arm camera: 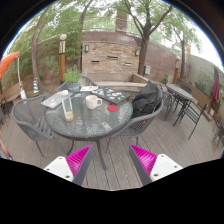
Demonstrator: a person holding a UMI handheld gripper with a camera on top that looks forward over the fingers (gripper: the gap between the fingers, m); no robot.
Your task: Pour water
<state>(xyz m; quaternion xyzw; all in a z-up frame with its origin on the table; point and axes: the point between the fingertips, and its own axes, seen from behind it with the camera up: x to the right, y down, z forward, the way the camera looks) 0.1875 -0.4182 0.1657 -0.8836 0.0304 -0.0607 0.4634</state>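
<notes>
My gripper [112, 160] is open, its two magenta pads [82, 160] spread wide with only wooden decking between them. Well beyond the fingers stands a round glass patio table [95, 122]. A clear bottle or tall glass [68, 107] rises near the table's left side. A white mug [92, 101] sits close to the middle. A small red object [113, 108] lies to the right of the mug. Papers or a flat white item [56, 99] rest at the table's far left.
Metal chairs ring the table: one at the left [30, 120], one at the right with a dark bag or jacket [148, 100]. A second dark table with chairs [182, 98] stands further right. A brick wall [112, 55] and trees lie behind. Deck boards [112, 175] run under the fingers.
</notes>
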